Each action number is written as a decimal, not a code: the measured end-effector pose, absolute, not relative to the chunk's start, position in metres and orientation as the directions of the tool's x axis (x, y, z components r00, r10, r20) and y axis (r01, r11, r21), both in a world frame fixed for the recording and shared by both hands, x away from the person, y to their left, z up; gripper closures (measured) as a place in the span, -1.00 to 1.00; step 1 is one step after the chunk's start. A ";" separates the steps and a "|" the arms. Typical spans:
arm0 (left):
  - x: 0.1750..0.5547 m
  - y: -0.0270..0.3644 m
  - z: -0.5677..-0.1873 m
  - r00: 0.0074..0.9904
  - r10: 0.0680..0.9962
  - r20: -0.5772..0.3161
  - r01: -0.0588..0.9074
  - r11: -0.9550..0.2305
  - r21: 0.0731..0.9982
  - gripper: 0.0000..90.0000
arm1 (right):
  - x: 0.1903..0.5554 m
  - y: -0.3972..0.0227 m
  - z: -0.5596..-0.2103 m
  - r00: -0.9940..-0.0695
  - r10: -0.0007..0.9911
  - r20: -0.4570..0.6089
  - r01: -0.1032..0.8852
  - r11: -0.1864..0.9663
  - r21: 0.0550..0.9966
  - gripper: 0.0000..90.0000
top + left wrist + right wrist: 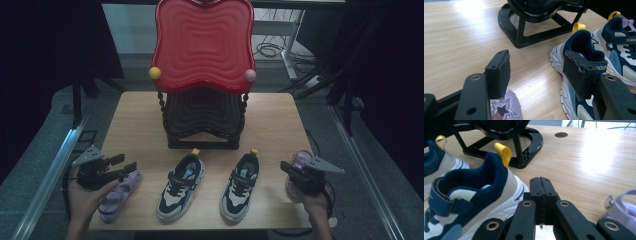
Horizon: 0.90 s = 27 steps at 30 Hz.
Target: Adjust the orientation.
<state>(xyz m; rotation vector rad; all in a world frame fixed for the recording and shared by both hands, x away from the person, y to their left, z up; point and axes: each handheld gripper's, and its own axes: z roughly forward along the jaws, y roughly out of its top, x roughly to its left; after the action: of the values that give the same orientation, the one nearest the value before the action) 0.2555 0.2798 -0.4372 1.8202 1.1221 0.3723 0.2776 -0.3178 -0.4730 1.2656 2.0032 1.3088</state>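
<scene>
Two navy-and-white sneakers stand side by side near the table's front edge, the left one (pixel 181 186) and the right one (pixel 241 185), each with a yellow heel loop. A lilac sandal (pixel 117 195) lies at the front left, with a sequin star (pixel 506 107) on it. My left gripper (pixel 125 164) hovers just above that sandal, open (pixel 537 62), with nothing between its pads. A second lilac sandal (pixel 300 161) sits at the front right. My right gripper (pixel 284 167) is beside it, shut (pixel 540 181) on nothing, between the right sneaker (pixel 479 187) and the sandal (pixel 624 205).
A black stand (pixel 202 127) with a red wavy tray-like top (pixel 202 45) occupies the table's middle back; its base (pixel 536 32) is close behind the sneakers. The wooden table (pixel 135 125) has a round hole (pixel 561 134) at the back. Dark floor and cables surround it.
</scene>
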 end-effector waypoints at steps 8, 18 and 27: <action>0.255 0.283 -0.440 0.532 0.821 -0.205 0.544 -0.146 0.826 -0.14 | 0.270 -0.339 -0.475 -0.436 0.893 0.109 0.466 0.120 0.877 0.99; 0.252 0.285 -0.438 0.527 0.825 -0.204 0.542 -0.141 0.829 -0.14 | 0.255 -0.374 -0.478 -0.337 0.936 0.106 0.492 0.079 0.867 0.99; 0.252 0.285 -0.439 0.526 0.826 -0.203 0.543 -0.142 0.828 -0.15 | 0.246 -0.394 -0.499 -0.270 0.957 0.103 0.551 0.066 0.832 0.98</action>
<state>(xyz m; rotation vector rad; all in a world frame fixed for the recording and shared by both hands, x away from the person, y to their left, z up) 0.2521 0.2852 -0.4389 1.8182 1.1360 0.3746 0.2457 -0.3936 -0.4990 1.4970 1.8676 1.1047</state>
